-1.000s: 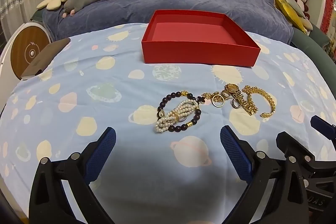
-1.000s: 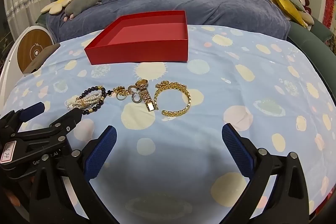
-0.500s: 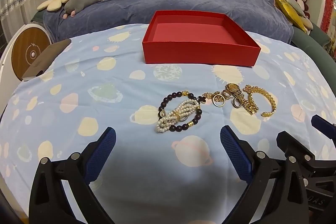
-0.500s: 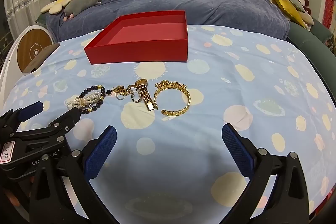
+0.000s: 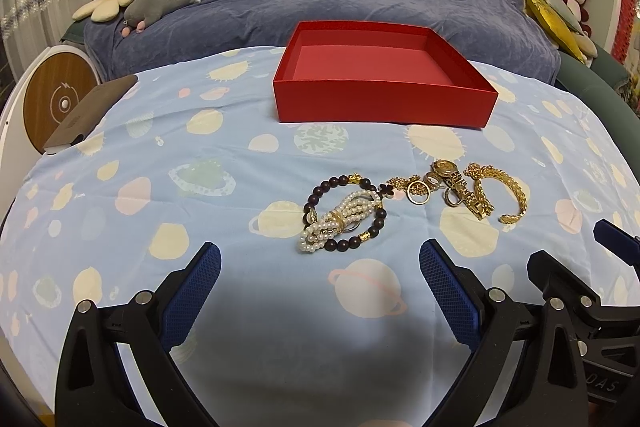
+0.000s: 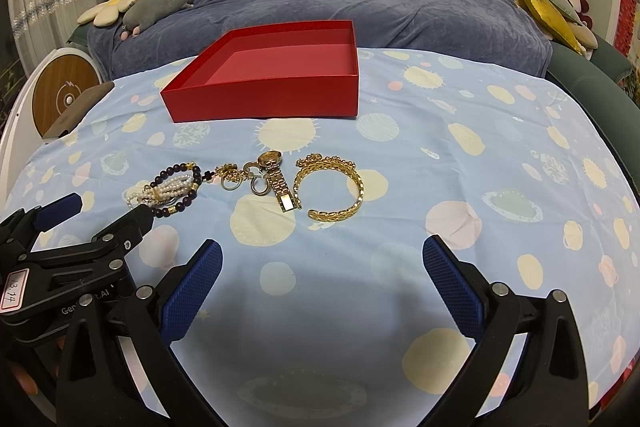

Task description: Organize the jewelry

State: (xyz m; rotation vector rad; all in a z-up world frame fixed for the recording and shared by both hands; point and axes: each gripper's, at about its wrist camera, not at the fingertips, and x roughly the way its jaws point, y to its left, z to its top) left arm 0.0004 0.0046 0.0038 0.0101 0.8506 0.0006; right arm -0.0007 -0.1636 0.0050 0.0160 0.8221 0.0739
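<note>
Jewelry row (image 5: 412, 203) runs left-right before red box (image 5: 384, 103); left gripper (image 5: 320, 263) and right gripper (image 6: 322, 259) spread apart, empty. Right view alone shows cuff's (image 6: 330, 187) opening.

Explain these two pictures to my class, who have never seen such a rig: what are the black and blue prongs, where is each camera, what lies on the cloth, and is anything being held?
There is no robot here. A person holds one two-finger gripper in each hand, and each gripper carries a wide-angle camera looking forward along its fingers. The prongs at the bottom of each picture are those fingers, black with blue pads.

One picture comes from the left gripper, the other from the right gripper. Both stand wide open and hold nothing.

On the pale blue planet-print cloth lies a row of jewelry: a dark bead bracelet tangled with a white pearl strand, some small gold rings, a gold link watch and an open gold cuff bangle. Behind them stands an empty shallow red cardboard box, presumably where the jewelry will go.
</note>
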